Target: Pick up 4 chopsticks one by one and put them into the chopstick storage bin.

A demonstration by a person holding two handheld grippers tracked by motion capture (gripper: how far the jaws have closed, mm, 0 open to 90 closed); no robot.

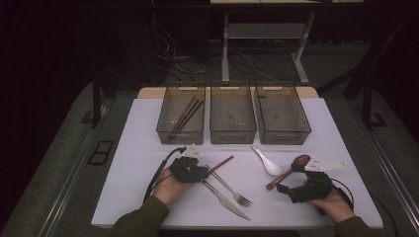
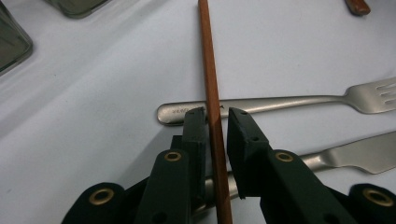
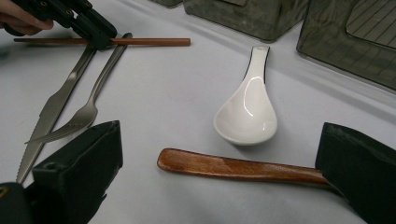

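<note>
While the white worktop (image 1: 148, 148) carries the cutlery, my left gripper (image 2: 216, 122) straddles the brown chopstick (image 2: 208, 70), jaws narrow, one pad not quite touching; its long axis runs straight ahead, across the fork (image 2: 280, 100) handle; my right gripper (image 3: 219, 154) waits wide open

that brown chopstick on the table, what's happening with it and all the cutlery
A person holds a claw in each hand over a white table. The left claw has its jaws around a thin brown wooden chopstick that lies across the handles of a steel fork and a steel knife; a narrow gap shows at one pad. The right claw stands wide open by a brown wooden spoon, with a white ceramic spoon just beyond. Three grey bins sit behind; the left bin already holds chopsticks.
</note>
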